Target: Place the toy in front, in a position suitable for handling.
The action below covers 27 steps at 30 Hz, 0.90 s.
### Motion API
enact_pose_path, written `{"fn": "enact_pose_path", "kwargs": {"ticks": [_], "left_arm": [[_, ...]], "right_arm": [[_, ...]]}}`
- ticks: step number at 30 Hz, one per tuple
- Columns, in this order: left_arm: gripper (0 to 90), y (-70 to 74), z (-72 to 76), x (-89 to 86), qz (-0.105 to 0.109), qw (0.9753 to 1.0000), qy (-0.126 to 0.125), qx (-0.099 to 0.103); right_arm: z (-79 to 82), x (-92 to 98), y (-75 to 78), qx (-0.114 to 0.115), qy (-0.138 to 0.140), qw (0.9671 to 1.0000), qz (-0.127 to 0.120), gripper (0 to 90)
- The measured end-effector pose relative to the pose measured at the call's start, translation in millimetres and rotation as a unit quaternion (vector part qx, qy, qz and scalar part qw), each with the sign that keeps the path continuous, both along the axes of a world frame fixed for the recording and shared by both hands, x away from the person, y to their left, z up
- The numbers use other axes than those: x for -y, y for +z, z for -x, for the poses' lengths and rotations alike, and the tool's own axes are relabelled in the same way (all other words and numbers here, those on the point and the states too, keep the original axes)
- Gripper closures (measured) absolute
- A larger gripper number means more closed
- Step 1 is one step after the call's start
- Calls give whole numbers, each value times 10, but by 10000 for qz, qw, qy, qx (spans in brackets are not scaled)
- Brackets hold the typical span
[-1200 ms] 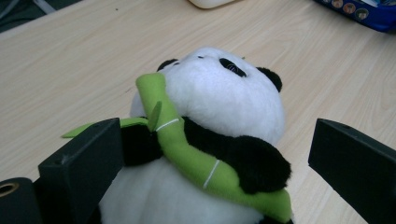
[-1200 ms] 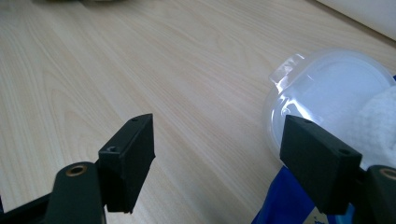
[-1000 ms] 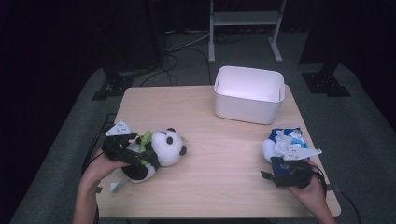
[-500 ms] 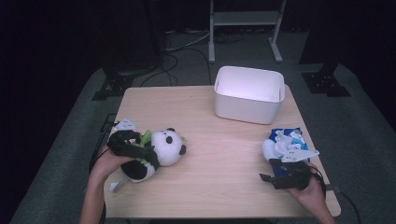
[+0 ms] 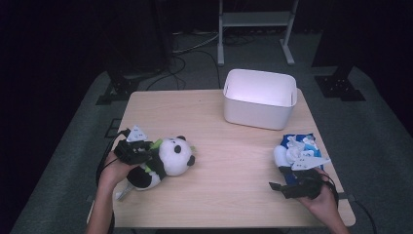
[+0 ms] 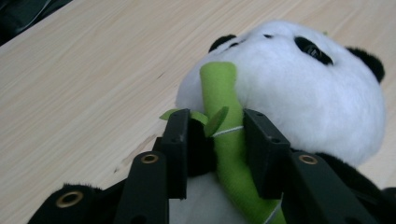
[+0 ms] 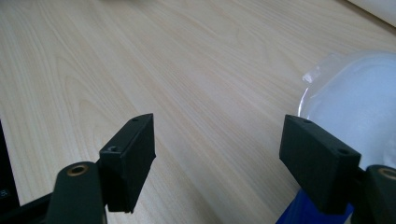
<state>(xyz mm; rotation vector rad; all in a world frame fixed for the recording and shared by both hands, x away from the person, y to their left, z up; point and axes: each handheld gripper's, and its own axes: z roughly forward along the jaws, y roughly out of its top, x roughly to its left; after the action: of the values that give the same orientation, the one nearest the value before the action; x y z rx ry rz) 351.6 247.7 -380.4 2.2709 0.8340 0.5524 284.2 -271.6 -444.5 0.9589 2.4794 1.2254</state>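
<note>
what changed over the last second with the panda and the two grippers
The left gripper moved in over the panda; its jaws now stand either side of the green bamboo stalk on the toy's chest. The panda barely shifted. The right gripper stayed open beside the blue and white bag, and the white bin stayed put.

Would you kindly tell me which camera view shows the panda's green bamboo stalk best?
The left gripper view: the bamboo stalk runs up close between the left gripper jaws, against the panda. In the high view it is just a small green sliver beside the gripper. The right gripper view faces bare table.
</note>
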Motion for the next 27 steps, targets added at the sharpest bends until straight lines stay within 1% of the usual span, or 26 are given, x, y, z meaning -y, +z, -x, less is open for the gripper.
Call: {"fn": "enact_pose_path", "kwargs": {"ticks": [2,3,5,6,8,11,16,19,24,26,27], "left_arm": [[649,6,10,11,32,9999,-147,32],[652,9,14,15,99,9998,-182,14],[652,21,23,35,114,9996,-252,12],[652,24,28,63,145,9995,-297,8],[651,34,34,111,133,9993,-362,4],[650,42,40,234,117,9988,-479,-36],[646,62,34,529,43,9972,-737,-117],[644,58,18,761,35,9961,-873,-153],[640,72,13,1131,-24,9932,-1138,-241],[638,73,13,1247,-14,9922,-1218,-260],[636,75,14,1310,-6,9916,-1261,-302]], "right_arm": [[0,0,2,-3,0,10000,-9,254],[0,1,4,-1,-1,10000,-14,254],[-1,4,6,5,5,10000,-28,254],[-2,6,9,8,3,10000,-24,254],[-6,15,14,11,-18,10000,-62,254],[-5,30,29,23,-31,9999,-94,254],[-9,84,78,82,-100,9998,-178,254],[-5,136,113,129,-173,9996,-184,254],[8,251,155,191,-315,9991,-219,254],[13,307,163,216,-384,9987,-253,254],[16,325,165,220,-398,9986,-268,254]]}}
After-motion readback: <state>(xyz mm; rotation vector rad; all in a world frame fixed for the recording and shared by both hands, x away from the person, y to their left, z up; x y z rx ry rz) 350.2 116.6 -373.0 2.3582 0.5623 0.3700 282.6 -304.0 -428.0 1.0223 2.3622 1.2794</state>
